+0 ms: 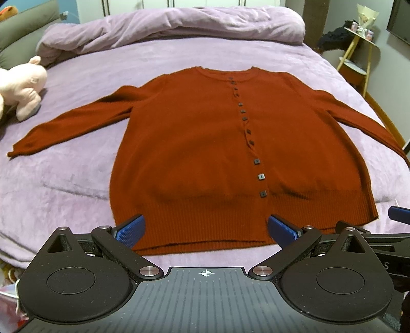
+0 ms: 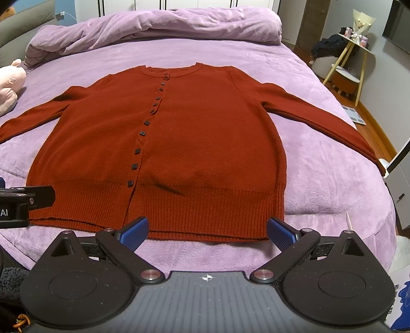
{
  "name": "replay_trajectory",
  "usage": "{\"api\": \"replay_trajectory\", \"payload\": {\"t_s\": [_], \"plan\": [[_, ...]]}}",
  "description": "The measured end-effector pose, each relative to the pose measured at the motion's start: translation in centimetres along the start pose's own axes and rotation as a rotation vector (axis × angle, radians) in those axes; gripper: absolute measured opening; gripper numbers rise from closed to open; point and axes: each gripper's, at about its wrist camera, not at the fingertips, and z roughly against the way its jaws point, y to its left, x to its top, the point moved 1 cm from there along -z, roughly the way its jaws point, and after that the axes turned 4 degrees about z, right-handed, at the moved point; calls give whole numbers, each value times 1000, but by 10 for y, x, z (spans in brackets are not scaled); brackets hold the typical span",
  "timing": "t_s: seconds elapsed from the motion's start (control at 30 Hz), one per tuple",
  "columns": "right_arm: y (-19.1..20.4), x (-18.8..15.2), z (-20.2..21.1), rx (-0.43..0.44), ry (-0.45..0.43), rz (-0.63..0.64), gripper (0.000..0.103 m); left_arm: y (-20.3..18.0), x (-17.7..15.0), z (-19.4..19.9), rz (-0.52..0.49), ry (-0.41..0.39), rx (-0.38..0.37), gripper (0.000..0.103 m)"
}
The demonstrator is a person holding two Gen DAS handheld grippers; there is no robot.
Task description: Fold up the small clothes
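Lying flat and buttoned mid-bed [image 1: 77,179], the cardigan [image 1: 205,143] awaits its first fold; left tool [image 1: 206,229] and right tool [image 2: 207,229] hover apart at its hem, sleeves likely next.

This is a bedroom in a home. A big bed [image 1: 77,179] fills most of the room, with a soft purple cover on it. A puffy purple blanket [image 1: 166,25] is bunched up at the far end. A pink stuffed toy [image 1: 23,87] lies on the bed's left side. White closet doors [image 2: 194,3] stand behind the bed. A little yellow-legged table [image 2: 356,51] stands by the gray wall [image 1: 379,56], with small things on it.
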Motion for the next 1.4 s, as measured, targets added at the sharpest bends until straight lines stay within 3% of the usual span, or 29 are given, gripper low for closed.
{"api": "replay_trajectory", "payload": {"t_s": [1.4], "plan": [[-3, -3, 1, 9, -11, -23, 99, -3, 0, -2, -3, 16, 11, 103]]}}
